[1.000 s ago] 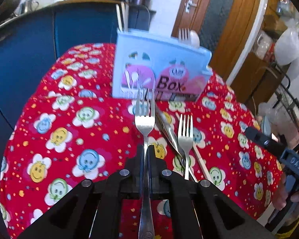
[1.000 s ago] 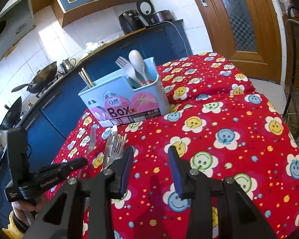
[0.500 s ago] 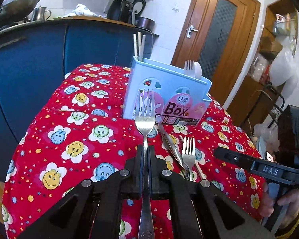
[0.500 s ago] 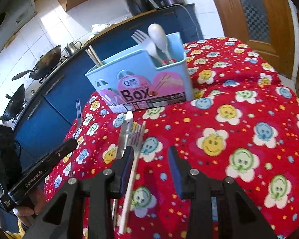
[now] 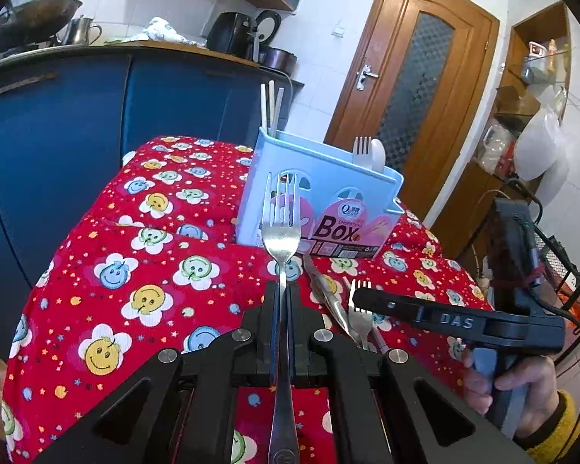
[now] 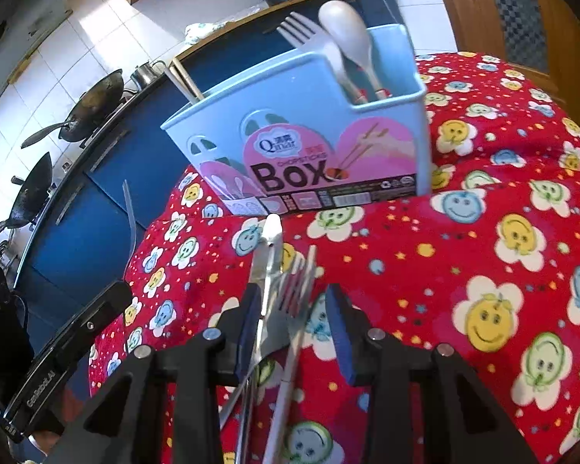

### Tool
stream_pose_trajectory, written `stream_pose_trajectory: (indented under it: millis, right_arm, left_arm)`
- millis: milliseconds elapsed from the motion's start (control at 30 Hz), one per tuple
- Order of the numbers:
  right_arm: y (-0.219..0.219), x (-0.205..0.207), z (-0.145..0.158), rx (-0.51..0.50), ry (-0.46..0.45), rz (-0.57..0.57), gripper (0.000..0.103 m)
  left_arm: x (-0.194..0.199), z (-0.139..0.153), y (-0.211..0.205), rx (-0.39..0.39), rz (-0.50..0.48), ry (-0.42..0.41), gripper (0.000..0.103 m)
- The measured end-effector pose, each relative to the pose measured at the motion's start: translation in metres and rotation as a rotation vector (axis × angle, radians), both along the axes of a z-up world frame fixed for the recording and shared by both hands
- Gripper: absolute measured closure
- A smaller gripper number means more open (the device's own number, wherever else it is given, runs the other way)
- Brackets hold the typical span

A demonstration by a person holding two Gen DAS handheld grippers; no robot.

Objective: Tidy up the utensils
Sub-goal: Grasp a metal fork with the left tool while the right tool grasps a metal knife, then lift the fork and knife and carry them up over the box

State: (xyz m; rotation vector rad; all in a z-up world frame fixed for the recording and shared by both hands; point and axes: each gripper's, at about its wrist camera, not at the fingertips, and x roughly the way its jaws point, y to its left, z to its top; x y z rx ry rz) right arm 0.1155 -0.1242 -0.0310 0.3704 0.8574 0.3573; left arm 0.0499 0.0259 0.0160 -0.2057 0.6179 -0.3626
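Before box (image 5: pixel 321 201), gripped fork (image 5: pixel 280 232), loose cutlery (image 6: pixel 286 282)

We have lifted the fork (image 5: pixel 281 232) in our left gripper (image 5: pixel 282 301) higher, so its tines now stand in front of the blue box (image 5: pixel 328 189) instead of below it. Our right gripper (image 6: pixel 294 309) has moved forward and down over the utensils lying on the red cloth (image 6: pixel 483 251), and its open fingers (image 6: pixel 338 321) now straddle the second fork (image 6: pixel 297 270) and the knife (image 6: pixel 266 266).
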Motion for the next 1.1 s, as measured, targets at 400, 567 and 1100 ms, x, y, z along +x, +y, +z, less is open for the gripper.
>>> stream_pose_trajectory:
  millis: [400, 567, 1100]
  right_arm:
    - [0.002, -0.011, 0.013, 0.011, -0.104, 0.02, 0.098]
    - [-0.003, -0.031, 0.03, 0.06, -0.194, 0.017, 0.1]
    - [-0.015, -0.076, 0.1, -0.026, -0.469, -0.069, 0.101]
  left_arm:
    - [-0.002, 0.004, -0.003, -0.02, -0.012, -0.022, 0.1]
    - [-0.006, 0.01, -0.004, -0.032, -0.014, -0.05, 0.1]
    - [-0.01, 0.043, -0.008, -0.073, -0.011, -0.166, 0.1]
